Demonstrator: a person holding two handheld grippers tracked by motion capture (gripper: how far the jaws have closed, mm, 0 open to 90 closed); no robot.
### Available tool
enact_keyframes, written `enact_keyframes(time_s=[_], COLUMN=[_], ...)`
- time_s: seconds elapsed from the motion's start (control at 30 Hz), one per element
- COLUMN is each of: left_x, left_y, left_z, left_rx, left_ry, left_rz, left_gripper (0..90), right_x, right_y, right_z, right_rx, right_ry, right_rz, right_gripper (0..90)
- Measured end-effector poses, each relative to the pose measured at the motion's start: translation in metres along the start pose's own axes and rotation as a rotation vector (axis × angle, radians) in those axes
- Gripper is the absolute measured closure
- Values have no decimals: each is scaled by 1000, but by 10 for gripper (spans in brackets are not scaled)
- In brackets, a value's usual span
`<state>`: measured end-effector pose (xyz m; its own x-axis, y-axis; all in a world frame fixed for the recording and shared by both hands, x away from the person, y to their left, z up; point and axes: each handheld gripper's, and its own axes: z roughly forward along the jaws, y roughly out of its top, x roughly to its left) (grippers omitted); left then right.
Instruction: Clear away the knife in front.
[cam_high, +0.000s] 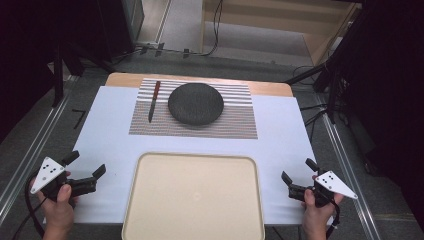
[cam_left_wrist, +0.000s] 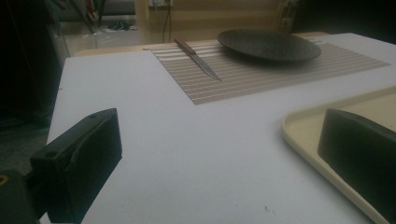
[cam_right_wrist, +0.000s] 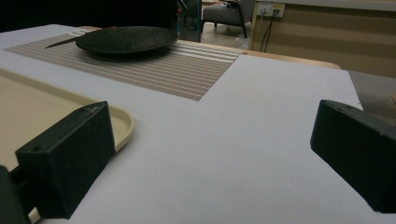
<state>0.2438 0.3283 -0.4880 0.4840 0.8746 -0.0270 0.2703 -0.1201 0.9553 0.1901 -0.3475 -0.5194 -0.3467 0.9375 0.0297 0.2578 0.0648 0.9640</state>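
A dark round plate (cam_high: 195, 103) (cam_left_wrist: 269, 45) (cam_right_wrist: 127, 40) rests on a striped placemat (cam_high: 235, 122) (cam_left_wrist: 261, 74) (cam_right_wrist: 154, 67) at the far side of the table. A knife with a reddish handle (cam_high: 154, 101) (cam_left_wrist: 198, 59) (cam_right_wrist: 63, 42) lies on the mat left of the plate. A beige tray (cam_high: 195, 200) (cam_left_wrist: 308, 128) (cam_right_wrist: 42, 112) lies bare at the near edge. My left gripper (cam_high: 86, 166) (cam_left_wrist: 217, 154) is open, low at the tray's left. My right gripper (cam_high: 298, 171) (cam_right_wrist: 212, 154) is open at the tray's right. Both hold nothing.
A white sheet (cam_high: 100, 135) covers most of the wooden table (cam_high: 125, 79). Dark equipment and cables stand on the floor beyond the far edge, and metal rails run along both sides of the table.
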Motion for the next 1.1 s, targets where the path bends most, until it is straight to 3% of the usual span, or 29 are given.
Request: enact_keyframes(time_s=[0.13,0.33,0.43,0.67,1.1], left_x=[-2,-2,-5,-17,-23], left_y=[1,5,9,25,48], left_z=[1,-1,0,0,4], left_rx=[11,4,6,-19,-24], left_ry=[2,10,17,-20,-4], left_rz=[15,-10,-2,25,34], left_gripper=[0,0,0,0,0], right_x=[1,3,3,4,5], right_y=[0,0,0,0,0], right_z=[1,2,3,3,3], right_rx=[-1,5,7,14,15], right_ry=[0,14,19,21,20], right_rz=[-9,-30,-39,-34,-39], right_gripper=[0,0,0,0,0])
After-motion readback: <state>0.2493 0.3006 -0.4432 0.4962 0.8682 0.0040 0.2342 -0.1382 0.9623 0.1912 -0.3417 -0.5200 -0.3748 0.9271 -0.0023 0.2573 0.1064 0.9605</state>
